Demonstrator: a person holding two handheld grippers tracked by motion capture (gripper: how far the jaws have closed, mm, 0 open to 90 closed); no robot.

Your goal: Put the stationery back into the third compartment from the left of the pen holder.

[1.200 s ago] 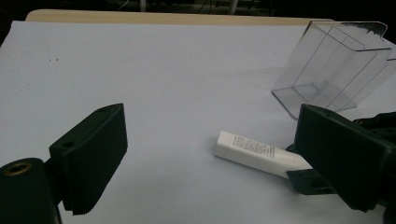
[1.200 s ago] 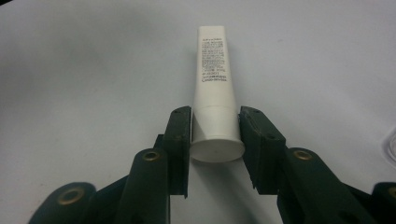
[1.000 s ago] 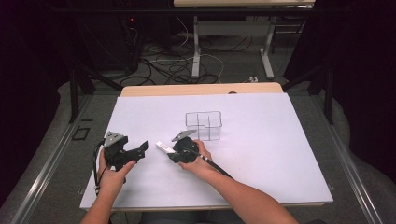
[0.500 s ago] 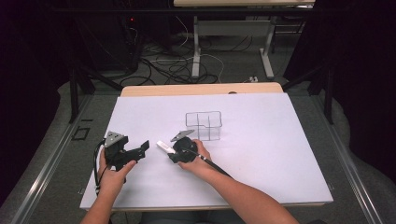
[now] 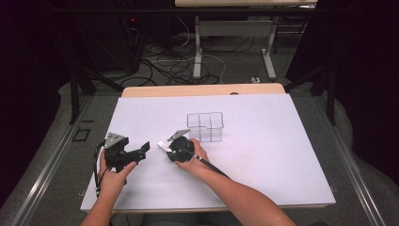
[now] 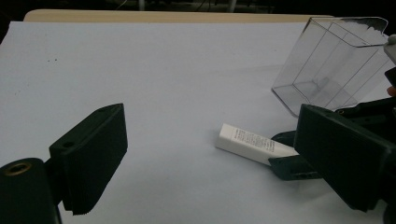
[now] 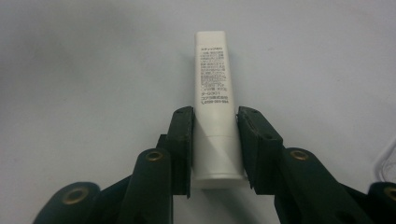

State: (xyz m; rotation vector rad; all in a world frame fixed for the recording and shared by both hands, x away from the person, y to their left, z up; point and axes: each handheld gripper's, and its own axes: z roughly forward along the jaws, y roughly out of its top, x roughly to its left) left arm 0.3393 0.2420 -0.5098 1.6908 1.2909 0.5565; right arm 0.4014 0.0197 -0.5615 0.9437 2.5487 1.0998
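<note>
Right gripper view: right gripper [image 7: 215, 144] has just been closing, jaws flanking the white tube [image 7: 212, 84] flat on the counter [image 7: 70, 70]. Left gripper [image 6: 210, 158] stands wide apart, holding nothing. Clear divided box [image 5: 205, 126] sits just beyond the tube.

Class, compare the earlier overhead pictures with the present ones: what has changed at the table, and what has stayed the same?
Little has moved. The right gripper has just been closing its jaws around the white tube, which lies between its pads on the table. The left gripper stays open and in place, and the clear divided box stands where it was.
</note>
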